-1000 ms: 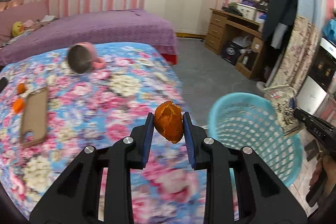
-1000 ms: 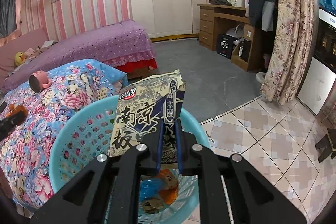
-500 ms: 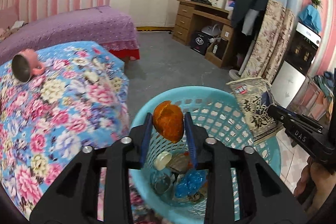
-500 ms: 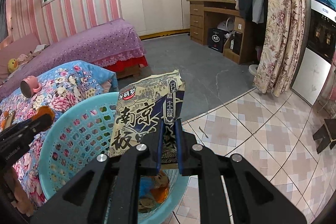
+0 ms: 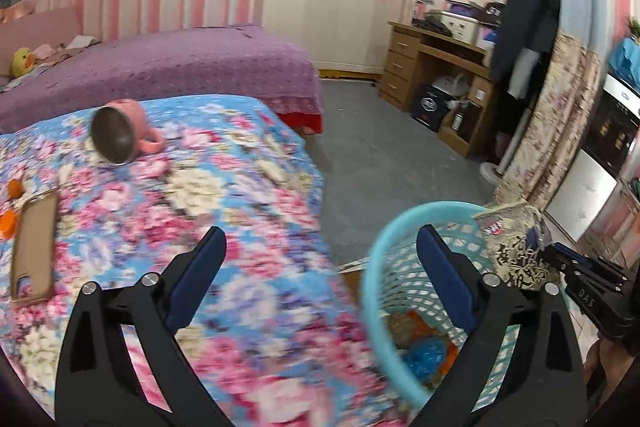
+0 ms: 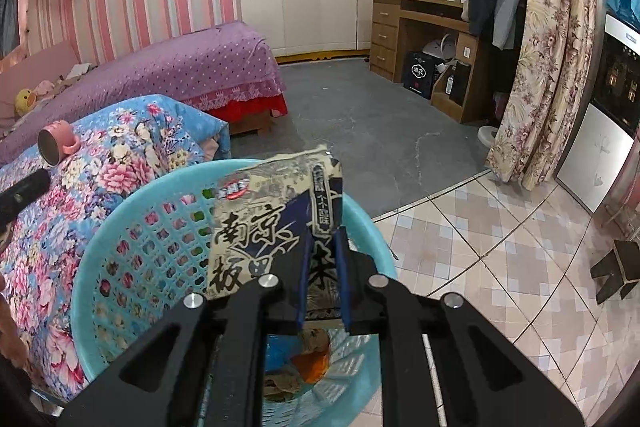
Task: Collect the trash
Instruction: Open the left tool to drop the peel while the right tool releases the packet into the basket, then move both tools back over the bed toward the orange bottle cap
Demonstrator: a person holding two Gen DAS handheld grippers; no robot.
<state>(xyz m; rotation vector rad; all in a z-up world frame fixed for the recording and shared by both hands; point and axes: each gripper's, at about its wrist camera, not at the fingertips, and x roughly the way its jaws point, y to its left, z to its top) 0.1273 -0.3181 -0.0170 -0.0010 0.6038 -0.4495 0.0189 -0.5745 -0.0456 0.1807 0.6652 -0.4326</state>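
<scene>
Trash: a printed snack wrapper is clamped upright in the right gripper, directly above the mouth of the blue basket; orange peel scraps lie on the floral bedspread, well away from the basket on its far left.
Blue basket: stands on the floor just beside the bedspread's edge; at its bottom lie an orange piece, a blue crumpled piece and some brownish bits.
Left gripper: fingers spread wide apart and holding nothing, hovering over the bedspread's near edge with its right finger across the basket's rim.
Right gripper: pressed together on the wrapper's lower part.
Not trash: a pink mug lies on its side on the bedspread beyond the basket, and a phone case lies next to the peel scraps.
Risk, wrapper: it is light and wide, so if let go off-centre it could catch on the rim or flutter onto the floor.
Risk, left side: the left view is blurred; reaching for the peel, the fingers could close on the phone case or nudge the mug instead.
</scene>
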